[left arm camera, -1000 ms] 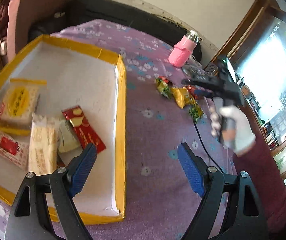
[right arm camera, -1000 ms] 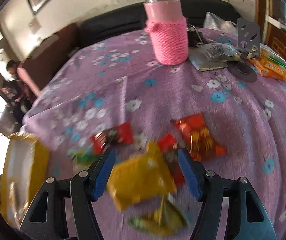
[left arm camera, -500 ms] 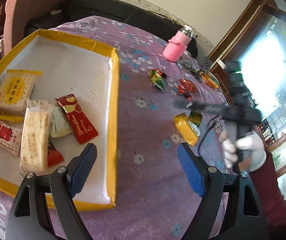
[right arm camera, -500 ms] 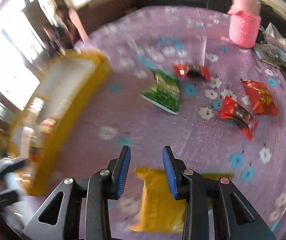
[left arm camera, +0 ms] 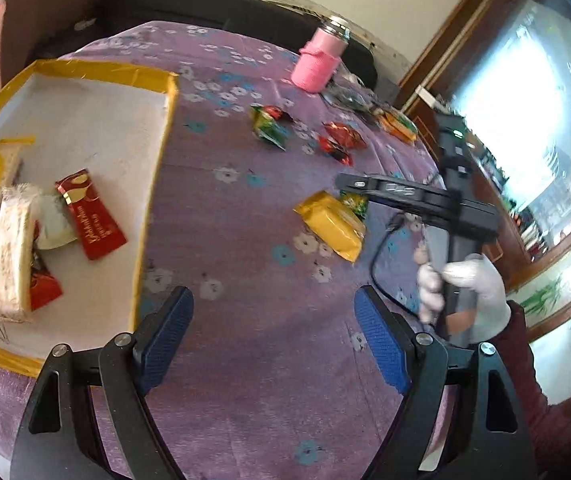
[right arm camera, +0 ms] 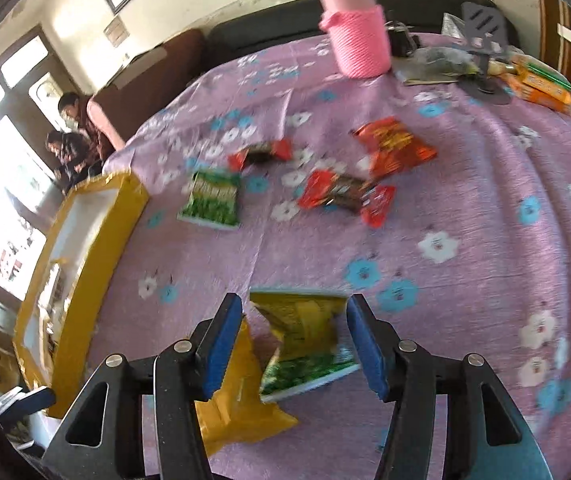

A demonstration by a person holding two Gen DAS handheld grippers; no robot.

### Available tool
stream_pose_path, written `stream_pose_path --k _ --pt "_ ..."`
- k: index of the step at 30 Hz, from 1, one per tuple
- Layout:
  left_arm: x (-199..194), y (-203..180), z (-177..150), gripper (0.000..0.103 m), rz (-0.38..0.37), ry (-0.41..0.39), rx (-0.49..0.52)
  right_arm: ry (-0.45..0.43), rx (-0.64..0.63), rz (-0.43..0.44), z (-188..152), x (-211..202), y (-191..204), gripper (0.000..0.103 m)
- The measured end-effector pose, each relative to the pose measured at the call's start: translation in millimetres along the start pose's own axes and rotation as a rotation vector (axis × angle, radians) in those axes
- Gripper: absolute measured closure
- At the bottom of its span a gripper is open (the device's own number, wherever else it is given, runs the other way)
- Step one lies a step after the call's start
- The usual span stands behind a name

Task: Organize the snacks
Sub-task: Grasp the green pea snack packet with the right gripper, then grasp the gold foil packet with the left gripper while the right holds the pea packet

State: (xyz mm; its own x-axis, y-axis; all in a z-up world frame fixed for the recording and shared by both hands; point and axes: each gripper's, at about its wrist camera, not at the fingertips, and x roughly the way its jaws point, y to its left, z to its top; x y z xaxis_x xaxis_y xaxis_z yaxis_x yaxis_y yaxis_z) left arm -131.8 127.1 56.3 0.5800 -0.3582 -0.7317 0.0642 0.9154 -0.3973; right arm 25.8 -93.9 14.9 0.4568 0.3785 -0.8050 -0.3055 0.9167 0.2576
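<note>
The right gripper jaws, just opening, stand apart around the green-yellow packet; the yellow packet lies under the left jaw. Both are light, crinkly, slippery: pinch mid-body. The left gripper jaws are apart, empty.

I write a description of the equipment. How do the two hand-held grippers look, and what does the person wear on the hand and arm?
Both the left gripper and the right gripper have black, triangular-cutout fingers with silver rivets and textured blue pads. The right one has a black body, a grey grip and a black cable. The right hand wears a white glove; the sleeve is dark red.
</note>
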Motion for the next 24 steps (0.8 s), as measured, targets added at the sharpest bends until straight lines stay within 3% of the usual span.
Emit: stream_pose_path --k 4,14,18,21,24 --pt "11 -16 3 0.02 0.006 0.026 0.038 -0.017 -0.063 -0.04 -10 8 11 0.066" --pt "87 -47 31 0.02 -0.057 0.133 0.008 -0.099 0.071 -0.004 -1 -16 -33 0.067" --pt "124 -63 44 0.022 -0.013 0.157 0.053 -0.14 0.166 0.001 2 -30 -61 0.067" --pt "136 -78 51 0.038 0.057 0.133 0.13 -0.165 0.23 0.004 4 -38 -81 0.067" --pt "141 -83 53 0.039 0.089 0.116 0.17 -0.177 0.265 -0.002 5 -41 -93 0.067"
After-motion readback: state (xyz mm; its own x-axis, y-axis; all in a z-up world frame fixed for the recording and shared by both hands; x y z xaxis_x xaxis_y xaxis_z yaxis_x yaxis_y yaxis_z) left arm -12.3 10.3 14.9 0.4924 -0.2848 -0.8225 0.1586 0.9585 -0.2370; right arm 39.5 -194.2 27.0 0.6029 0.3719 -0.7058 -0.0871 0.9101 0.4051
